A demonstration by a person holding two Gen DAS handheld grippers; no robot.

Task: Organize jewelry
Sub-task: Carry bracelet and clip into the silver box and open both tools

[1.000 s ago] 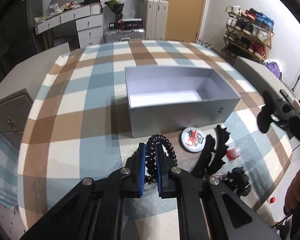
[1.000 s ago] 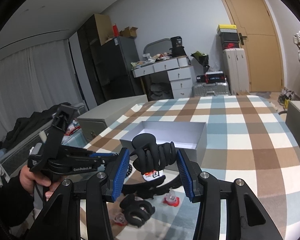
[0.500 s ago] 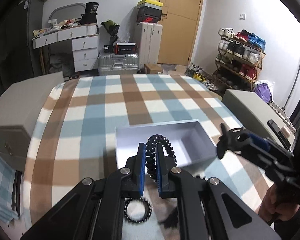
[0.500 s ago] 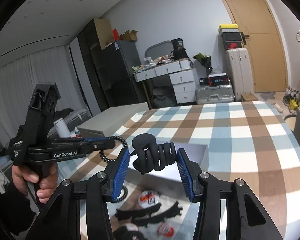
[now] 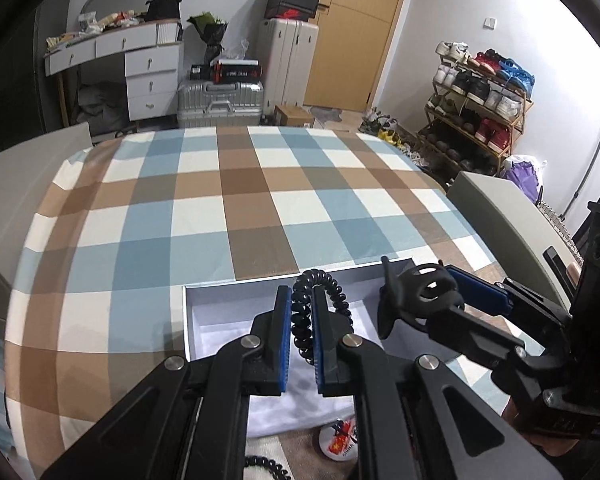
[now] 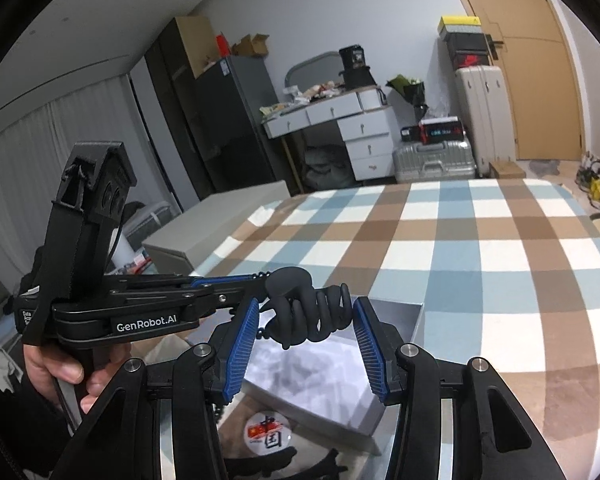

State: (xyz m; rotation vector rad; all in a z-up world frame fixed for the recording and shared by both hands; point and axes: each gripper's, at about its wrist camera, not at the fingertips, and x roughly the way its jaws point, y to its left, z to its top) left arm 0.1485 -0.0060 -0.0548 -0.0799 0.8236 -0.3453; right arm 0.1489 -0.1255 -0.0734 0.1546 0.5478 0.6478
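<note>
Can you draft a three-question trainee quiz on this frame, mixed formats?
1. True or false: the left gripper is shut on the black spiral hair tie.
2. Multiple choice: what does the right gripper hold? A) round badge B) black claw hair clip C) nothing
3. Fill in: both held items hang above the open grey ____.

Key
1. True; its blue fingers pinch the coil.
2. B, the black claw hair clip. The round badge lies on the checked tablecloth.
3. box.
</note>
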